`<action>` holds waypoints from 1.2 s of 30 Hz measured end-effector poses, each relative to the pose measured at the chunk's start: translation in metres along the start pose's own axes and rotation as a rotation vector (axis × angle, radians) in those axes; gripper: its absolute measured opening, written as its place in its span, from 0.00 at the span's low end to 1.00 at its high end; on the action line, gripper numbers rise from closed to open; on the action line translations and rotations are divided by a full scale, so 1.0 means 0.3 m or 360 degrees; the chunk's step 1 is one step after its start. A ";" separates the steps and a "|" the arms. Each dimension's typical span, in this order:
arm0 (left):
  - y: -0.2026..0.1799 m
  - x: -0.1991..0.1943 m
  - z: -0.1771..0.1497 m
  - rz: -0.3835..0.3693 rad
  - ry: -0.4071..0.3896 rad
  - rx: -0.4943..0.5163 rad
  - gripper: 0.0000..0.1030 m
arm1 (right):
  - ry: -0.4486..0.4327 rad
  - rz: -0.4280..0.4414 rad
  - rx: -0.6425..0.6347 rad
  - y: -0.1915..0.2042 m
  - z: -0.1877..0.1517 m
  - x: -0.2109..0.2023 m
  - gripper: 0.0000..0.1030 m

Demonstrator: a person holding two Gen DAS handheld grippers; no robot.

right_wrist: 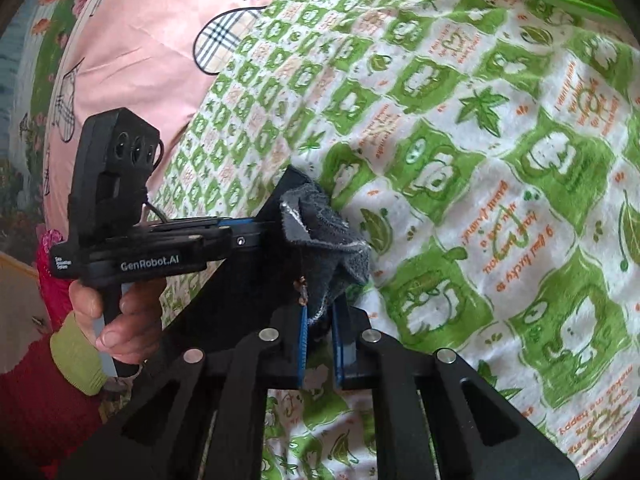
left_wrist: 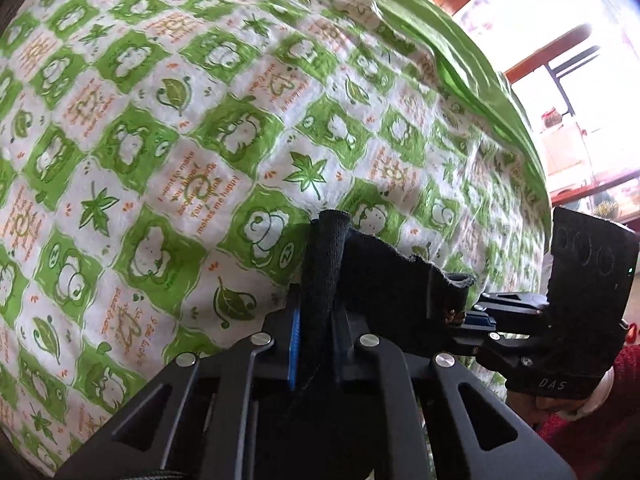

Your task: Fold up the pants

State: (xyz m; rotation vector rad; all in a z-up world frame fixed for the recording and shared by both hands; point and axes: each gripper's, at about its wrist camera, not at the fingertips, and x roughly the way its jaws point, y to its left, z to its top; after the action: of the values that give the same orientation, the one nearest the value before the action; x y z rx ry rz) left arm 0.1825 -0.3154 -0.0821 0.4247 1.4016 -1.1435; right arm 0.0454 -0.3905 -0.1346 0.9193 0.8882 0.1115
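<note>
The dark pants point(left_wrist: 380, 272) are held up between both grippers above a green-and-white frog-print blanket point(left_wrist: 168, 128). My left gripper point(left_wrist: 316, 312) is shut on a bunched edge of the black fabric, which sticks up between its blue pads. My right gripper point(left_wrist: 472, 320) shows at the right of the left wrist view, clamped on the other end of the stretched edge. In the right wrist view my right gripper point(right_wrist: 320, 320) is shut on a grey-black fold of the pants point(right_wrist: 324, 240), and my left gripper point(right_wrist: 244, 240) shows at the left, gripping the same cloth.
The frog-print blanket point(right_wrist: 480, 160) covers the bed. A pink quilt point(right_wrist: 152, 32) with star and plaid patches lies at the far left. A plain green sheet point(left_wrist: 460, 48) borders the blanket. A window and shelves point(left_wrist: 580, 100) are at the right.
</note>
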 end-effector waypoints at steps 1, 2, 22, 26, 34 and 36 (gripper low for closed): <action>-0.001 -0.018 -0.005 -0.0001 -0.0026 -0.0005 0.10 | 0.0000 0.0027 -0.0008 0.010 0.007 -0.004 0.11; -0.005 -0.044 -0.012 0.0002 -0.0059 -0.0003 0.10 | -0.0002 0.0062 -0.0024 0.027 0.015 -0.012 0.11; 0.054 -0.604 -0.464 0.0036 -0.0652 -0.0234 0.08 | 0.0322 0.0652 -0.0507 0.562 -0.076 0.084 0.11; 0.124 -0.614 -0.593 0.0039 -0.0697 -0.0374 0.08 | 0.0435 0.0646 -0.0591 0.610 -0.135 0.148 0.11; 0.257 -0.536 -0.780 0.0051 -0.0715 -0.0652 0.09 | 0.0611 0.0505 -0.0758 0.676 -0.222 0.317 0.11; 0.282 -0.513 -0.817 0.0069 -0.0706 -0.0720 0.09 | 0.0653 0.0466 -0.0797 0.685 -0.247 0.355 0.13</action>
State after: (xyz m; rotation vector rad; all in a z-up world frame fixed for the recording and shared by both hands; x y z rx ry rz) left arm 0.1513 -0.0210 -0.0246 -0.1174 1.1996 -0.7890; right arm 0.1183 -0.1673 -0.0720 0.5531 1.0322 0.7628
